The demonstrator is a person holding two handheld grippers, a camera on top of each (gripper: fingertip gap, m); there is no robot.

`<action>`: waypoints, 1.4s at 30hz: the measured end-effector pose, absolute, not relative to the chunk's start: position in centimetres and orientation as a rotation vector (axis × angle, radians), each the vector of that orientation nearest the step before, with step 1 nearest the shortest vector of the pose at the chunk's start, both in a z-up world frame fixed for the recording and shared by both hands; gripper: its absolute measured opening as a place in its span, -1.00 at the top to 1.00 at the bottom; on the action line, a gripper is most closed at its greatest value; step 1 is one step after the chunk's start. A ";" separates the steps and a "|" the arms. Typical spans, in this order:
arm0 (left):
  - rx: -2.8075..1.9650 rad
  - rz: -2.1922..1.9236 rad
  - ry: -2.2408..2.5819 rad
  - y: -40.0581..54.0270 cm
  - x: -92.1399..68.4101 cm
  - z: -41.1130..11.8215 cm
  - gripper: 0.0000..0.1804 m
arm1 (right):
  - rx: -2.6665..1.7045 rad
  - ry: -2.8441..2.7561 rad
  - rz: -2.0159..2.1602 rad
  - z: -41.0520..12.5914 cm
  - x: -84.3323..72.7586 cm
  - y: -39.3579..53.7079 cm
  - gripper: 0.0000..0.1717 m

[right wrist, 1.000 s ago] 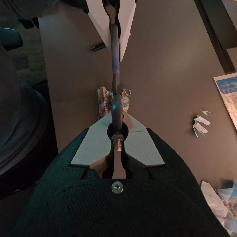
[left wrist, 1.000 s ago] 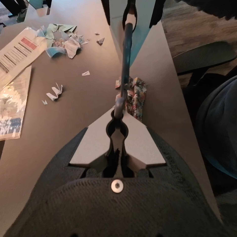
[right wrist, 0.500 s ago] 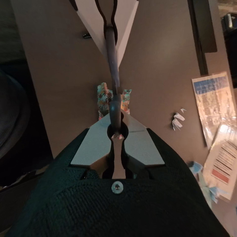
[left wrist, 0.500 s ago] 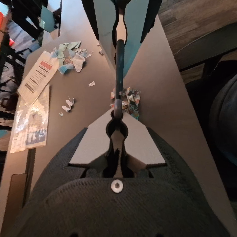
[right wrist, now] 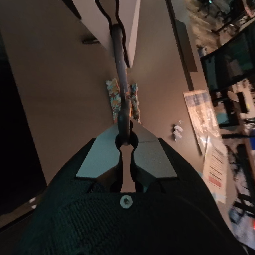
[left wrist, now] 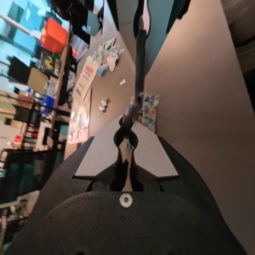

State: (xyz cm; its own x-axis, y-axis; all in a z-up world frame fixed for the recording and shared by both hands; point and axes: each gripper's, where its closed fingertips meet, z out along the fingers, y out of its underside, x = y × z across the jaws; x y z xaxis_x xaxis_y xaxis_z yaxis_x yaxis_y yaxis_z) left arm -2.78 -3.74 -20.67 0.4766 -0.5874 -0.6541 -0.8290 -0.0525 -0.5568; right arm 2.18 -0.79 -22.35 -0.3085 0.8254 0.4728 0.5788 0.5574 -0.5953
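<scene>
Two tongs are counted: the left tongs (left wrist: pixel 127 124) and the right tongs (right wrist: pixel 124 128). One dark tool (left wrist: pixel 139 69) is recorded between them, one patterned folded paper (left wrist: pixel 149 109), two printed sheets (left wrist: pixel 85 78), and, where blurred, perhaps one scrap heap (left wrist: pixel 109 60).

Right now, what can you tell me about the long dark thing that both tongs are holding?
The long dark tool looks like scissors seen edge-on, though blur makes that unsure. It is slim, dark blue-grey and smooth like plastic, with a rounded, thicker handle at each end. The left tongs pinch one end, the right tongs the other, so it stretches between them above the brown table. Its middle meets a folded leaf-patterned paper.
</scene>
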 end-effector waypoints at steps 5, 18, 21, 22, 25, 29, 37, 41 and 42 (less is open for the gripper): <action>-1.889 0.031 1.030 -4.0 -5.4 -19.5 1.00 | -1.219 -2.063 0.769 -20.1 1.8 -0.5 1.00; -2.039 -0.145 0.908 -1.6 -9.7 -22.3 1.00 | -1.249 -2.156 0.861 -22.4 -1.8 3.3 1.00; -2.082 -0.194 0.889 -0.9 -10.3 -23.6 1.00 | -1.269 -2.175 0.796 -23.6 -2.5 4.4 1.00; -2.093 -0.193 0.888 -0.8 -10.5 -23.9 1.00 | -1.268 -2.184 0.777 -23.9 -2.7 4.6 1.00; -2.101 -0.165 0.890 -0.8 -10.8 -24.2 1.00 | -1.265 -2.198 0.765 -24.3 -2.9 4.7 1.00; -2.101 -0.141 0.896 -1.0 -10.9 -24.2 1.00 | -1.253 -2.203 0.774 -24.4 -3.0 4.5 1.00; -2.101 -0.113 0.911 -1.0 -10.9 -24.2 1.00 | -1.243 -2.194 0.779 -24.4 -3.1 4.5 1.00; -2.104 -0.100 0.920 -1.1 -10.9 -24.2 1.00 | -1.241 -2.195 0.776 -24.4 -3.0 4.4 1.00; -2.104 -0.096 0.922 -1.1 -10.8 -24.2 1.00 | -1.240 -2.196 0.773 -24.4 -3.0 4.4 1.00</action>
State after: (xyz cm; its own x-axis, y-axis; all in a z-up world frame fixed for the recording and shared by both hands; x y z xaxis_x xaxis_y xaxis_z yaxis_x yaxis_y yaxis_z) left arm -10.83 -1.11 -24.18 0.7295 -0.6422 -0.2355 -0.5798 -0.3978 -0.7111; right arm -3.01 4.41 -24.40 -0.4614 0.8755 0.1435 0.5926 0.4245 -0.6845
